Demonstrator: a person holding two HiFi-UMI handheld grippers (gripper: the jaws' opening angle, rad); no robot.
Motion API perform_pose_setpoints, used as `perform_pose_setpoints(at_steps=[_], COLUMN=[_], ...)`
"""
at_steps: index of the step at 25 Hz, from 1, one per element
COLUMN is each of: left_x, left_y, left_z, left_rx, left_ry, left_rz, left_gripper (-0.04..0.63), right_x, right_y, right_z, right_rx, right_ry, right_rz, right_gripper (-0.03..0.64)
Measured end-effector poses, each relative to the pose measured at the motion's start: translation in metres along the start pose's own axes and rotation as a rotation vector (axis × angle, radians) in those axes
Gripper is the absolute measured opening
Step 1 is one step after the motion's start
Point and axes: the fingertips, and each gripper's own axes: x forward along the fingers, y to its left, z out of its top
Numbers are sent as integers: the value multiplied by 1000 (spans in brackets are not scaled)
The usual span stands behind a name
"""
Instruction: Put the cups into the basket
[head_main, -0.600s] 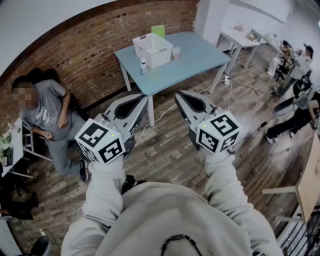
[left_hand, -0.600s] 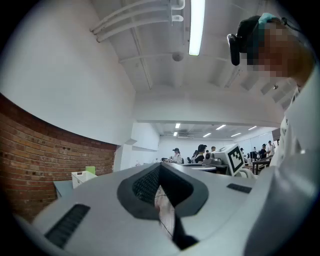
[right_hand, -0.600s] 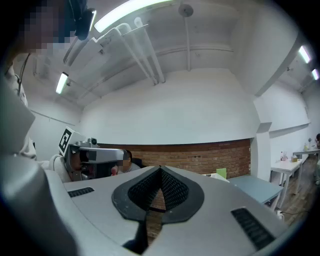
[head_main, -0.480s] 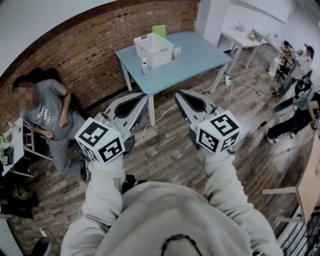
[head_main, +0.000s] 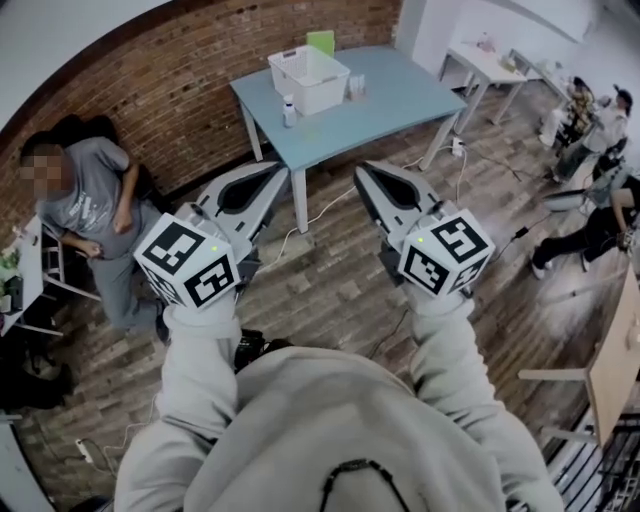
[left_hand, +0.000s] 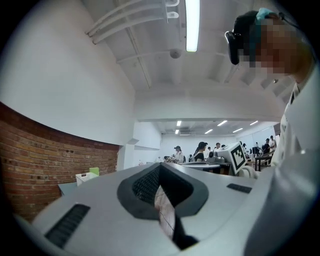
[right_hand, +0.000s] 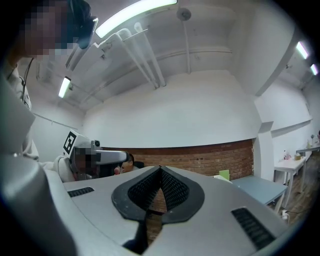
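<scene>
Both tongs are in the air over the wooden floor (head_main: 330, 300), well short of the blue surface (head_main: 400, 105).

Left tongs (head_main: 279, 169): the jaws are pressed together at the tips with nothing between them, confirmed in the left gripper view (left_hand: 160, 166). The body is held level. In the head view its long axis runs from the marker cube (head_main: 187, 262) up and to the right, toward the surface.

Right tongs (head_main: 360, 169): the jaws are fully closed and empty, and the ribbed pads (right_hand: 170, 187) meet at the tip (right_hand: 160, 168). These are also level. Their long axis leans up and to the left, so the two noses converge.

Basket (head_main: 318, 100): white, standing upright on the far left part of the surface with its open mouth up. It looks nearly square from here, so I cannot call its long axis.

Cups (head_main: 355, 87): small and clear, just right of the basket on the surface. They seem to be upright, but they are too small for me to count or tell which way the mouths face.

A small bottle (head_main: 289, 110) stands upright at the basket's near left corner. A green panel (head_main: 320, 41) stands behind the basket, against the brick wall (head_main: 150, 90). A seated person (head_main: 85, 215) is at the left.
</scene>
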Motion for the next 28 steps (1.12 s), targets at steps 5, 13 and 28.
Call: perform_pose_setpoints(at_steps=[5,13,28], left_x=[4,-5,31], left_y=[-11,13,107], left_z=[-3,-22,-29], left_rx=[41,-11,-82], left_ry=[-11,-6,-16], left_rz=[10,37,42], left_gripper=[-5,-5,-5], right_x=[0,9,69], right_y=[7,22,-30], right_z=[-12,-59,-85], right_rx=[25,98,145], right_ry=[7,96,174], right_rz=[6,151,145], right_gripper=[11,11,11])
